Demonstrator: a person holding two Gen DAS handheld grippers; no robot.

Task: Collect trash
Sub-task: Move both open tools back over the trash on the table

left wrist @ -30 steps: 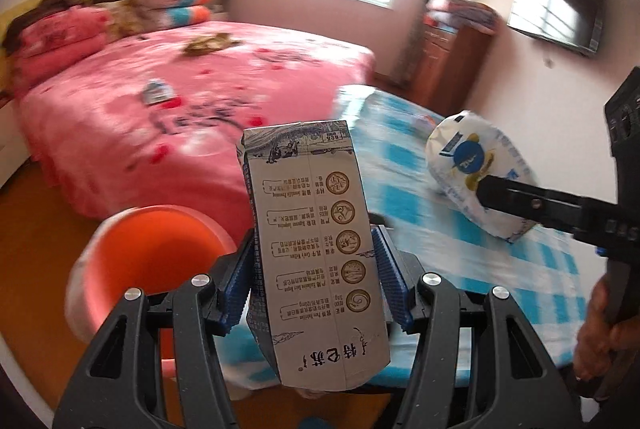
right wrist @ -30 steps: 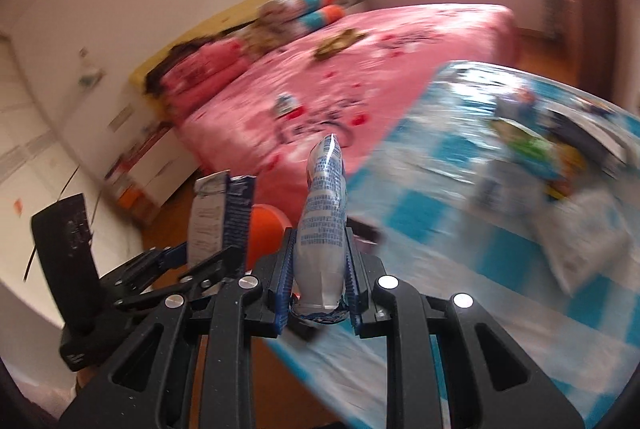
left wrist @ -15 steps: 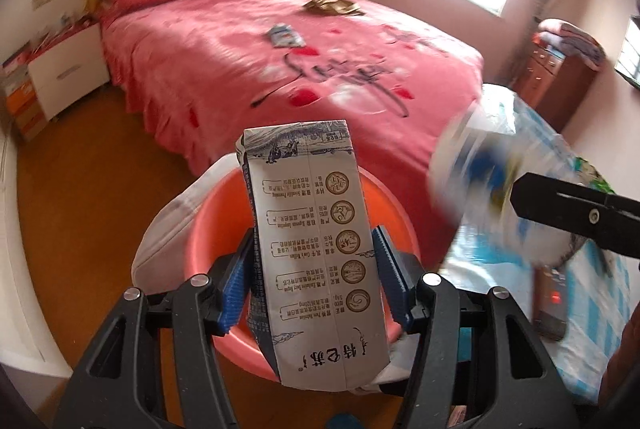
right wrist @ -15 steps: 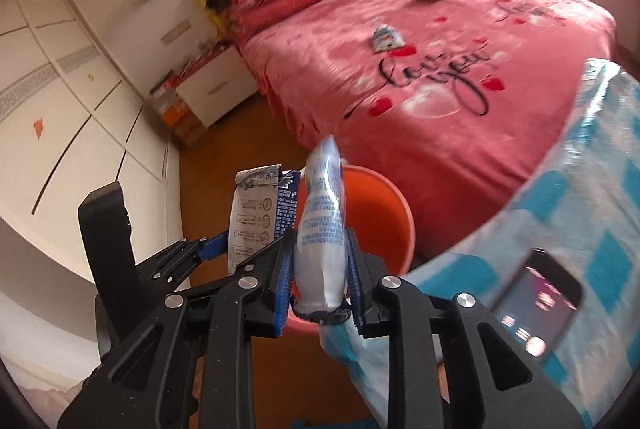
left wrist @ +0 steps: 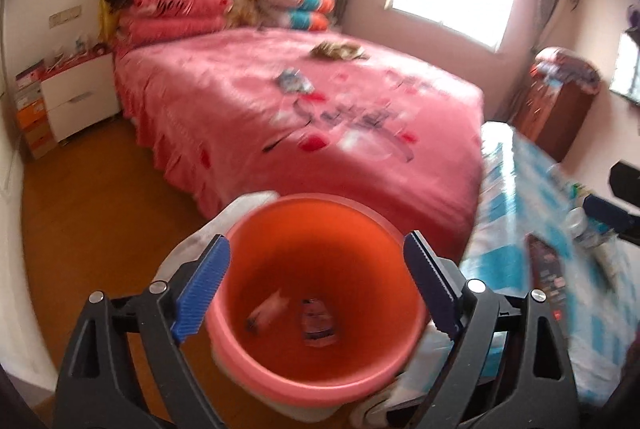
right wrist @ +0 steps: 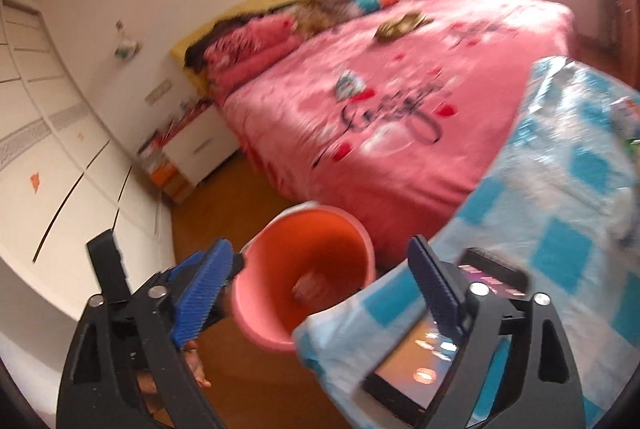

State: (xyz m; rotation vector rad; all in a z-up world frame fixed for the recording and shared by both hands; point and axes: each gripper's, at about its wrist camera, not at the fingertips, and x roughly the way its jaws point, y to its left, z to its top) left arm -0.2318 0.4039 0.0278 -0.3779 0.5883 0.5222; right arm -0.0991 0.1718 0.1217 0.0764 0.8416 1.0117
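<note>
Both sets of jaws just popped wide open, nothing between them. The left gripper (left wrist: 316,287) hangs right over the orange bucket (left wrist: 256,341) on the wood floor (left wrist: 80,213); two trash pieces (left wrist: 318,323) inside. Pink bed (left wrist: 320,117) ahead, blue-checked desk (right wrist: 560,213) past the right gripper (right wrist: 320,289).

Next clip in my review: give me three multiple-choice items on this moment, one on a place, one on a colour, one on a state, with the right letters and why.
1. Where is the bucket?
A. on the bed
B. on the floor beside the bed
C. on the nightstand

2. What colour are the gripper pads?
A. blue
B. green
C. yellow

3. How does the left gripper stand?
A. shut on a carton
B. shut, empty
C. open, empty

Answers:
1 B: it stands on the wooden floor at the bed's foot.
2 A: ribbed blue pads.
3 C: its jaws have just opened; nothing lies between them.
</note>
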